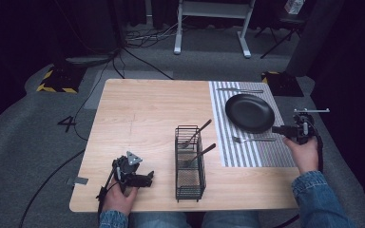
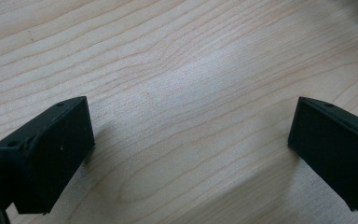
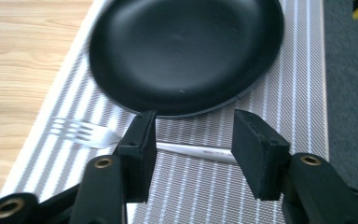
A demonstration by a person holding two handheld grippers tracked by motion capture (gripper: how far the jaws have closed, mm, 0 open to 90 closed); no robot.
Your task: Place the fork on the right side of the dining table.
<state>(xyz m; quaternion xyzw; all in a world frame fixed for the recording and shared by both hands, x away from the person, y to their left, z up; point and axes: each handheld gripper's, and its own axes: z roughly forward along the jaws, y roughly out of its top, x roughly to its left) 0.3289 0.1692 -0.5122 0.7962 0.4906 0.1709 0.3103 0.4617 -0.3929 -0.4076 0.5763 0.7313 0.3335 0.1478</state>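
A silver fork (image 1: pixel 254 139) (image 3: pixel 88 133) lies flat on the striped placemat (image 1: pixel 247 156) (image 3: pixel 205 186), just on the near side of the black plate (image 1: pixel 249 112) (image 3: pixel 186 51). My right gripper (image 1: pixel 275 129) (image 3: pixel 196 123) hovers over the fork's handle end with its jaws apart; the pads do not touch the handle. My left gripper (image 1: pixel 147 178) (image 2: pixel 191 135) rests low on the bare wooden table (image 1: pixel 142 114) at the front left, jaws wide open with nothing between them.
A black wire basket (image 1: pixel 190 166) stands at the table's front middle, holding two dark-handled utensils (image 1: pixel 197 133) that lean to the right. A knife (image 1: pixel 240 90) lies on the mat beyond the plate. The table's right edge is close to my right hand.
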